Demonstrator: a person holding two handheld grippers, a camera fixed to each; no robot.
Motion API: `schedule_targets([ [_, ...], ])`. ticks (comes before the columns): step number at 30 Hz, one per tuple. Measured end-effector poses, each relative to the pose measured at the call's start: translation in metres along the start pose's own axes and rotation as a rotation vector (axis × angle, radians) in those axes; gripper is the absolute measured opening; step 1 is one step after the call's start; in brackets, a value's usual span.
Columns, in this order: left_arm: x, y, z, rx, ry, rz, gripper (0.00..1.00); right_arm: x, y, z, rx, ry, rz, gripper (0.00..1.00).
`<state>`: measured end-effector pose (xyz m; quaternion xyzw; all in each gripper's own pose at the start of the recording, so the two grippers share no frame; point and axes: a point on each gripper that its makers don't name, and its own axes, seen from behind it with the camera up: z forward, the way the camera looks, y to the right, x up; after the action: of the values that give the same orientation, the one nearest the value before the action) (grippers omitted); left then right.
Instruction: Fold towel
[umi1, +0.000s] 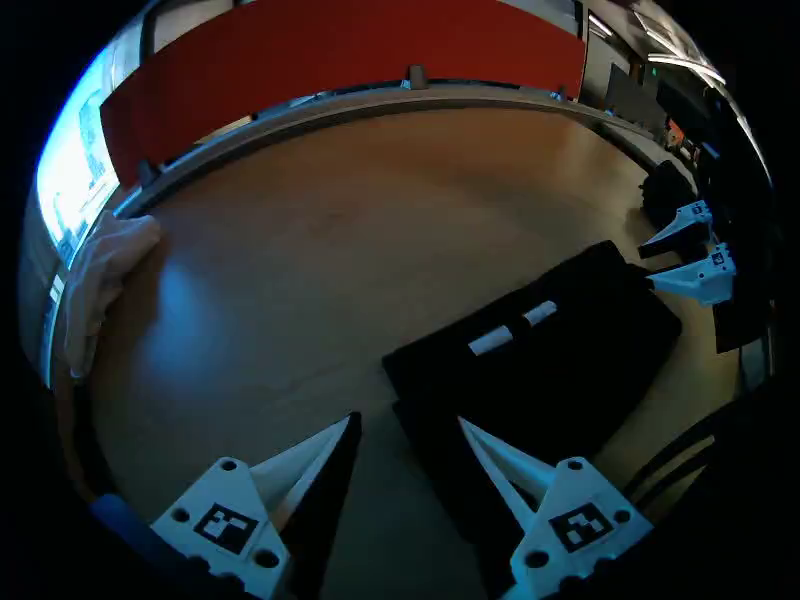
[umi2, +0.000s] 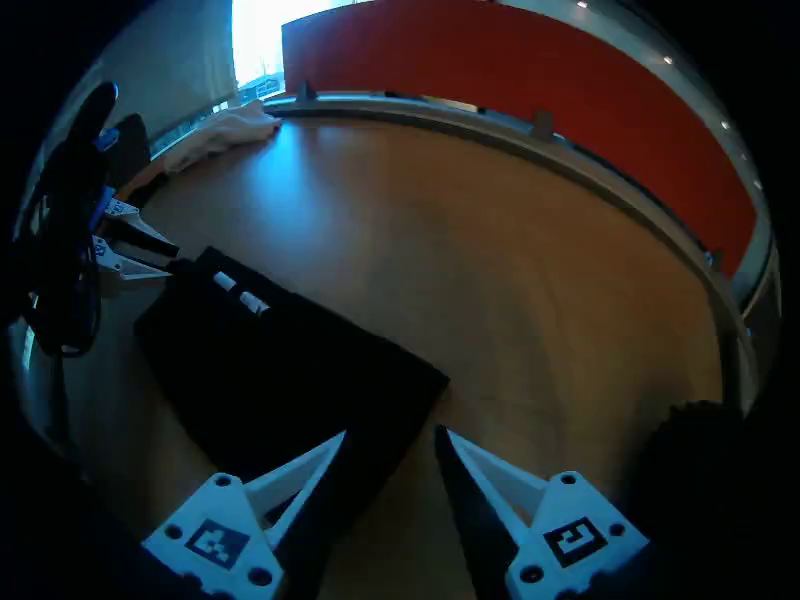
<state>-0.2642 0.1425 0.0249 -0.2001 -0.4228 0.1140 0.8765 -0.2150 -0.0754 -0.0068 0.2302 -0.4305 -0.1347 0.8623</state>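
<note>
left gripper (umi1: 405, 432): fingers apart; at black towel (umi1: 560, 370) edge | right gripper (umi2: 390, 440): fingers apart; at towel corner

Matt black cloth on a smooth, lightly glossy wooden table.

Your towel (umi1: 540, 370) is soft, matt black cloth that gives back no light; the white label (umi1: 512, 328) on it looks smooth, cloth or paper you cannot tell. Around the towel the table (umi1: 330, 230) is smooth wood with a soft sheen. Beyond the towel lies a pale, rumpled cloth (umi1: 105, 270), and behind it a grey rail (umi1: 400, 100) that looks like metal and a flat matt red panel (umi1: 340, 50). The fingers of your left gripper (umi1: 406, 420) and right gripper (umi2: 392, 432) are smooth white plastic.
</note>
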Motion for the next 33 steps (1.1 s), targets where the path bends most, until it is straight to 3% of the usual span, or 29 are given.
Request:
schedule_targets([
  [7,0.006,-0.009,0.001,0.025,0.005,-0.011,0.77,0.011,0.010,0.002,-0.021,0.027,0.009,0.74],
  [11,0.010,-0.016,0.001,0.044,0.012,-0.014,0.92,0.016,0.015,0.002,-0.035,0.040,0.012,0.83],
  [16,0.016,-0.021,-0.001,0.063,0.027,-0.019,0.92,0.020,0.019,0.001,-0.047,0.052,0.010,0.91],
  [33,0.025,-0.030,-0.008,0.091,0.052,-0.041,0.92,0.029,0.029,-0.006,-0.079,0.087,0.009,0.92],
])
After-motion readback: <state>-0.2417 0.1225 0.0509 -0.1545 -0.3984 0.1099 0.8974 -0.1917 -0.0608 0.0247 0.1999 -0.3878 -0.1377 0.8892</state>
